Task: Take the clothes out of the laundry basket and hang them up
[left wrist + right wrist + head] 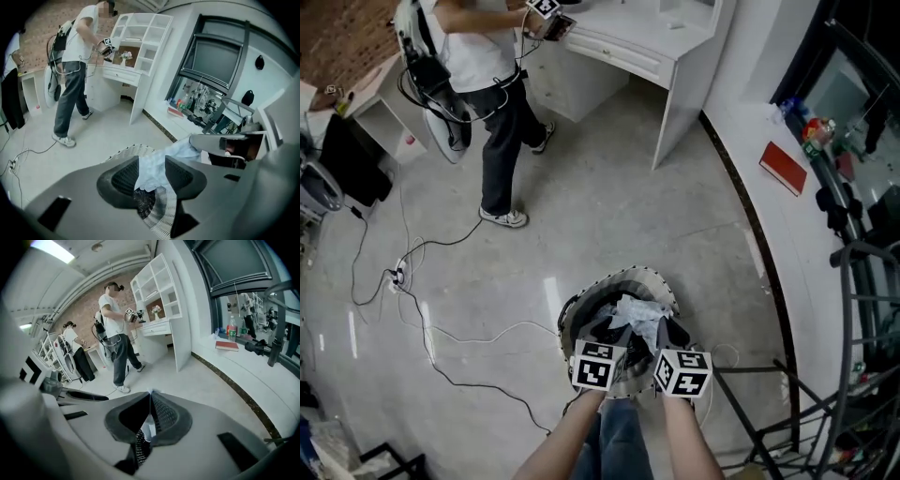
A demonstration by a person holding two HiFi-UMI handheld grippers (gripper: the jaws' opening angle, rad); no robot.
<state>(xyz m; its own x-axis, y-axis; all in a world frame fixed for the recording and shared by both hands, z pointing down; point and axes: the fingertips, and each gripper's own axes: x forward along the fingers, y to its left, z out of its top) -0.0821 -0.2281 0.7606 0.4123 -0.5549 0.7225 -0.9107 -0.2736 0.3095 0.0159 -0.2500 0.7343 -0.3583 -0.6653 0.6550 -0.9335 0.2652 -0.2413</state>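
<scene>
Pale, glossy floor (609, 216) under the two grippers

A woven laundry basket (628, 274) stands on the floor directly below the left gripper (609, 339) and the right gripper (670, 342). To the left of the left gripper, thin cables (441, 328) loop across the floor to a power strip (397, 277). Well ahead of both grippers a white desk (675, 94) stands on the floor, with a person (502, 141) standing beside it. Dark metal rack legs (750, 412) rest just right of the right gripper.
</scene>
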